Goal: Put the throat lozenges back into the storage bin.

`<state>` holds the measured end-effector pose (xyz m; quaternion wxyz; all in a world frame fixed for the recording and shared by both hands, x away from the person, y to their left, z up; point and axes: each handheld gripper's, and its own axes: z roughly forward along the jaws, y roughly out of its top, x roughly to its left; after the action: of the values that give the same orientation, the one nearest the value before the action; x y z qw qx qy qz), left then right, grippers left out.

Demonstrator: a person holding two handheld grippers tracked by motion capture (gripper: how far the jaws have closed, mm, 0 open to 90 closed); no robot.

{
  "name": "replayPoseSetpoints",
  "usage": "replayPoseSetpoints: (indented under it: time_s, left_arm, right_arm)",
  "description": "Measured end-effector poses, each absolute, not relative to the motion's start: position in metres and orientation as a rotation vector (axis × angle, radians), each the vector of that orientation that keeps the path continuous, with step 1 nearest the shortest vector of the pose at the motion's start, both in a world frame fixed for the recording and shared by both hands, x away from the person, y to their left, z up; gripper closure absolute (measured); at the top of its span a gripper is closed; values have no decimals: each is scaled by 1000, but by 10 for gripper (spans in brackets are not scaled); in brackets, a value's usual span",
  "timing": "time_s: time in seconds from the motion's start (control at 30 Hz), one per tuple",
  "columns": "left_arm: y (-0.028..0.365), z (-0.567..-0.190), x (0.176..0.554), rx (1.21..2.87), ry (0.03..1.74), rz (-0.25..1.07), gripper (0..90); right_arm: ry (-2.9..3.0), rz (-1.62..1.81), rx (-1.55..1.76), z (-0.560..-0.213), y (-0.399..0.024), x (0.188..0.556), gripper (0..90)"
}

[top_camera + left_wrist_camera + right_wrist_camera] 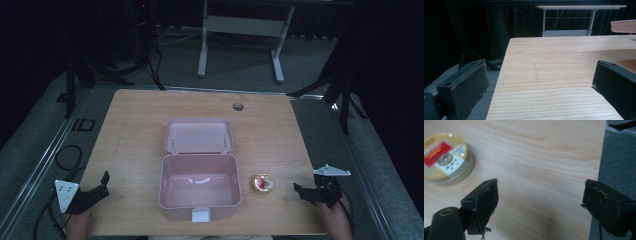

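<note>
A pink plastic box (199,186) stands open at the table's front middle, its lid (199,135) laid back behind it and a white latch (200,215) at the front. The box looks empty. A small round gold tin (262,184) with a red label lies flat just right of the box; in the right gripper view the gold tin (445,158) is at upper left. My left gripper (103,186) is open at the table's front left corner, apart from the box. My right gripper (300,192) is open near the front right edge, to the right of the tin, holding nothing.
The wooden table (140,115) has a round cable hole (238,106) at the back. Cables lie on the grey floor at the left. A white desk frame (240,30) stands behind the table. The table's left edge (499,82) runs between my left jaws.
</note>
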<state>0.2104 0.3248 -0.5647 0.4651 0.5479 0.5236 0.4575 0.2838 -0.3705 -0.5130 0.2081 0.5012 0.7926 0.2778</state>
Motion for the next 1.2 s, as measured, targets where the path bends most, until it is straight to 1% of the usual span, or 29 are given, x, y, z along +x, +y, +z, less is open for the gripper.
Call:
replayPoseSetpoints:
  time_s: [0.43,0.63,0.67,0.8,1.2]
  left_arm:
    - [325,-565,211,1345,1287,1119,4]
    - [326,-565,211,1343,1286,1115,4]
    - [326,-565,211,1342,1286,1116,4]
    - [326,-565,211,1339,1285,1112,4]
    - [326,-565,210,1339,1283,1106,4]
  right_arm:
    - [2477,612,1409,-509,-365,284,134]
    - [2717,495,1251,-514,-358,285,133]
    - [2769,416,1195,-516,-356,285,133]
    - [2836,299,1109,-516,-349,285,133]
    - [3031,127,1007,-513,-332,292,147]
